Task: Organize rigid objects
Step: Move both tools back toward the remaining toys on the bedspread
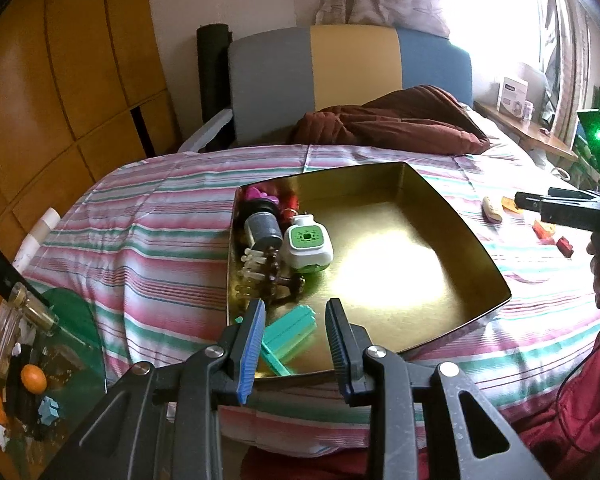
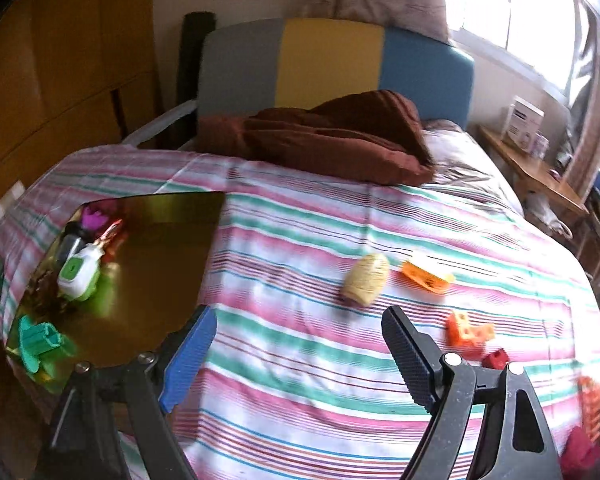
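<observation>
A gold tray [image 1: 440, 312] [image 2: 168, 240] lies on the striped bedspread. In its left part lie a white-and-green device [image 1: 306, 246] [image 2: 78, 274], a grey cylinder [image 1: 262, 230], a pink piece [image 1: 260, 196], hair clips and a teal clip [image 1: 290, 334] [image 2: 40, 344]. My left gripper [image 1: 296, 303] hovers over the tray's near corner, open a little, with the teal clip lying in the tray below its gap. My right gripper [image 2: 300, 314] [image 1: 532, 202] stands wide open over bare bedspread, nothing between its fingers. Beyond it lie a cream oval object [image 2: 366, 278] [image 1: 492, 209], a flat orange piece [image 2: 426, 278], an orange block [image 2: 466, 330] and a red block [image 2: 496, 358].
A brown blanket [image 1: 392, 122] is bunched at the grey, yellow and blue headboard [image 1: 352, 68]. A glass side table [image 1: 40, 360] with a jar and an orange fruit stands left of the bed. A wooden shelf [image 2: 540, 168] with a white box runs under the window. Red clothing [image 1: 572, 412] is at the lower right.
</observation>
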Motion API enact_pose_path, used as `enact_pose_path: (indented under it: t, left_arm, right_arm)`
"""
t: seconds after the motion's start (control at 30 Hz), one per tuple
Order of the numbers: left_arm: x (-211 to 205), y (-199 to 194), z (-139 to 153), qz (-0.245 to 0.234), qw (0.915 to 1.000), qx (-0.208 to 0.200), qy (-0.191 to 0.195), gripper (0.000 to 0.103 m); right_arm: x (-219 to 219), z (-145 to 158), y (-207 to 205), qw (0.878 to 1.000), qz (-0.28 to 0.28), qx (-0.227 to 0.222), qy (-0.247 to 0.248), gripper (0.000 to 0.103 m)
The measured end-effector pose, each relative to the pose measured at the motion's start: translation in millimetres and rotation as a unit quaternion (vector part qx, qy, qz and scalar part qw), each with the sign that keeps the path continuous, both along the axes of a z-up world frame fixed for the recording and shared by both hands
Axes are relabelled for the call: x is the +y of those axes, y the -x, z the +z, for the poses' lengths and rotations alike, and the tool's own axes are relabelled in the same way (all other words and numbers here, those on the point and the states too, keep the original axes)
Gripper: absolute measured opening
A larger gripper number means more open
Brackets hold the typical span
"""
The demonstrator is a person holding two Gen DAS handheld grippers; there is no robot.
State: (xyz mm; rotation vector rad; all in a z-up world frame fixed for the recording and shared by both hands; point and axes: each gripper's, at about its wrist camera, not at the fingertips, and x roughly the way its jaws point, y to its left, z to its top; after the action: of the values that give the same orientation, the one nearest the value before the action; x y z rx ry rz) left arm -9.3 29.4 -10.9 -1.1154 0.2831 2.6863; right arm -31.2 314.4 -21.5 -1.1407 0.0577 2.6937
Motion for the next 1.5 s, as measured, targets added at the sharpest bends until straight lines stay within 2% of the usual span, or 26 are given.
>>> enact_pose_path:
  t: [0.23, 0.43, 0.6, 0.73, 0.9, 1.0, 1.23, 1.37, 1.43, 1.5]
  left_arm:
    - [9.3, 0.9, 1.5, -0.01, 0.9999, 0.001, 0.005, 0.031]
    - [18.7, 1.4, 2.0, -0.019, 0.9998, 0.0, 0.012, 0.031]
    - [35.0, 4.9, 4.1, -0.036, 0.9993, -0.002, 0.013, 0.031]
    - [59.3, 8.0, 6.3, -0.068, 0.9976, -0.006, 0.01, 0.031]
    - [95.4, 13.5, 7.2, -0.11, 0.9936, -0.026, -0.007, 0.031]
    - [120.5, 15.8, 4.9, -0.135, 0.9899, -0.04, -0.011, 0.031]
    - [178.8, 26.5, 2.3, -0.189, 0.9797, -0.066, -0.016, 0.033]
    - [214.2, 47.0, -1.5, -0.207, 0.9717, -0.108, -0.035, 0.035]
    - [232.8, 61.4, -6.2, -0.215, 0.965, -0.139, -0.054, 0.036]
    - [250.8, 73.6, -13.8, -0.216, 0.9624, -0.156, -0.049, 0.037]
  right_arm:
    - [57.8, -1.8, -12.7, 0.998, -0.069, 0.002, -0.011, 0.085]
    - [121.4, -13.8, -37.7, 0.985, -0.17, 0.023, -0.003, 0.086]
    - [167.5, -21.4, -60.3, 0.962, -0.265, 0.037, 0.048, 0.086]
    - [187.7, -22.1, -74.1, 0.945, -0.311, 0.049, 0.083, 0.087]
    - [212.2, -30.0, -94.0, 0.917, -0.365, 0.062, 0.148, 0.088]
    - [218.6, -35.9, -97.7, 0.908, -0.375, 0.063, 0.176, 0.088]
    - [222.9, -36.7, -105.6, 0.898, -0.381, 0.075, 0.208, 0.088]
    - [222.7, -38.9, -103.5, 0.898, -0.375, 0.072, 0.219, 0.089]
    - [221.2, -38.3, -100.7, 0.901, -0.368, 0.071, 0.219, 0.089]
    - [219.9, -37.6, -99.1, 0.903, -0.362, 0.071, 0.22, 0.089]
